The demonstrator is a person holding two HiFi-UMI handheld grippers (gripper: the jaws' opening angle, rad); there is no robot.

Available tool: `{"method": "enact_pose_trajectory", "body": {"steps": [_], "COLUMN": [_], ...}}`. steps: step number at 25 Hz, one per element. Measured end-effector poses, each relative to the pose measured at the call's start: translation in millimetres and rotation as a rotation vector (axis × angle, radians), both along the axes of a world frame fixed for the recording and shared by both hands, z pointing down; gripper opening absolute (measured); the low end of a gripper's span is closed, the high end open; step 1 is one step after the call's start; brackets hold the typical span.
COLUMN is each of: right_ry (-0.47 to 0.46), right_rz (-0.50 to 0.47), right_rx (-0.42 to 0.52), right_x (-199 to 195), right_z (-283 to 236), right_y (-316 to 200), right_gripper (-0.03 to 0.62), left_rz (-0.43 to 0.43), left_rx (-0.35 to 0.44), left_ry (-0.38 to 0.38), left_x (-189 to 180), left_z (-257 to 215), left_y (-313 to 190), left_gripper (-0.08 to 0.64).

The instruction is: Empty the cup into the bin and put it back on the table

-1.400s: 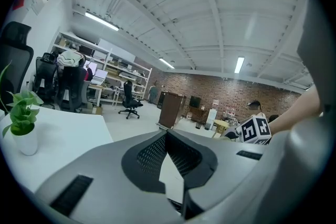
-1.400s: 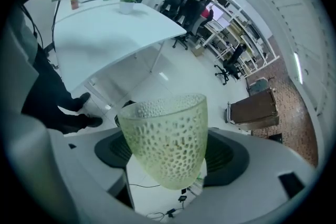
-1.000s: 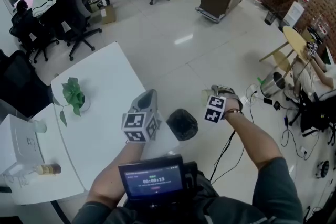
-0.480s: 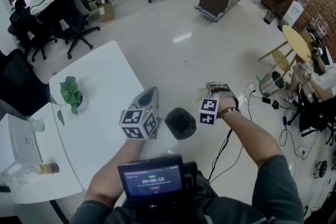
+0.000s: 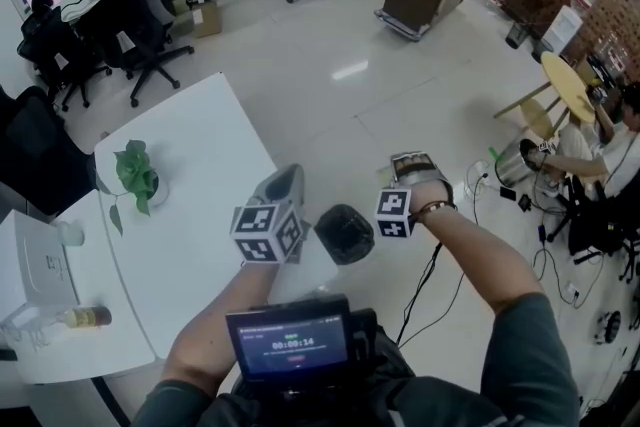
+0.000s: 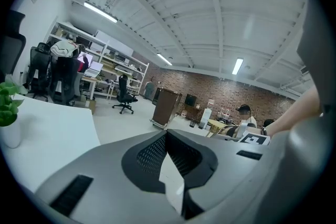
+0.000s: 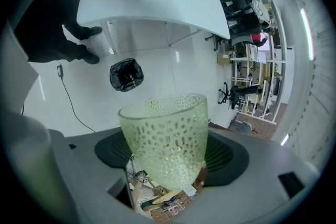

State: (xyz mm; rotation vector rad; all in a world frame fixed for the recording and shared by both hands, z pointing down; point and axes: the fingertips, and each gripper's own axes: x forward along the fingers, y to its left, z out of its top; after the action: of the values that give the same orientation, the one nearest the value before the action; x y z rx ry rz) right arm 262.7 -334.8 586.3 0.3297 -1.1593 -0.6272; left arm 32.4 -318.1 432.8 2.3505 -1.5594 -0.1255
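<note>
**Cup held by bin**

My right gripper [image 7: 169,168] clamps the pale green dimpled glass cup [image 7: 165,136] just right of the round black-lined bin [image 5: 345,233] on the floor. My left gripper [image 5: 281,187], jaws together with nothing between them, hangs over the white table [image 5: 195,170] at its near right edge.
</note>
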Motion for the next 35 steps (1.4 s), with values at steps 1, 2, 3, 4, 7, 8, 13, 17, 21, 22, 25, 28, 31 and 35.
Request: {"method": "enact_pose_trajectory", "body": {"steps": [1, 2, 3, 4, 7, 8, 13, 17, 21, 22, 25, 28, 31, 35], "right_ry": [0.002, 0.003, 0.003, 0.003, 0.002, -0.001, -0.028, -0.059, -0.133, -0.187, -0.387, -0.521, -0.677, -0.926], "right_rz": [-0.005, -0.008, -0.010, -0.012, -0.017, -0.016, 0.012, 0.046, 0.104, 0.150, 0.305, 0.409, 0.491, 0.539], "right_rx": [0.003, 0.004, 0.004, 0.003, 0.004, 0.005, -0.001, -0.001, -0.006, -0.016, -0.025, -0.019, -0.030, -0.043], "right_x": [-1, -1, -1, -1, -1, -2, 0, 2, 1, -1, -3, -2, -7, -22], "right_z": [0, 0, 0, 0, 1, 1, 3, 3, 1, 0, -8, -12, -11, -20], "right_y": [0, -1, -1, -1, 1, 1, 3, 3, 5, 7, 9, 10, 11, 9], "right_gripper": [0.394, 0.394, 0.394, 0.394, 0.394, 0.394, 0.394, 0.394, 0.394, 0.394, 0.394, 0.394, 0.394, 0.394], "left_rz": [0.001, 0.002, 0.004, 0.005, 0.003, 0.001, -0.001, 0.001, -0.003, -0.005, -0.010, -0.015, -0.026, -0.036], "left_rx": [-0.001, -0.002, -0.002, -0.002, -0.001, -0.001, -0.001, 0.003, 0.006, 0.006, 0.014, 0.019, 0.020, 0.024], "left_ry": [0.001, 0.002, 0.001, 0.000, -0.003, -0.003, -0.004, -0.010, -0.008, -0.006, 0.000, -0.021, -0.027, -0.027], "left_x": [0, 1, 1, 2, 1, 0, -2, -1, -2, -3, -8, -14, -21, -32], "left_z": [0, 1, 1, 1, 1, 1, 0, -1, -3, -4, -9, -11, -12, -14], "left_y": [0, 1, 1, 1, 2, 3, 6, 8, 11, 12, 17, 20, 24, 29], "left_gripper": [0.000, 0.000, 0.000, 0.000, 0.000, 0.000, 0.000, 0.000, 0.000, 0.000, 0.000, 0.000, 0.000, 0.000]}}
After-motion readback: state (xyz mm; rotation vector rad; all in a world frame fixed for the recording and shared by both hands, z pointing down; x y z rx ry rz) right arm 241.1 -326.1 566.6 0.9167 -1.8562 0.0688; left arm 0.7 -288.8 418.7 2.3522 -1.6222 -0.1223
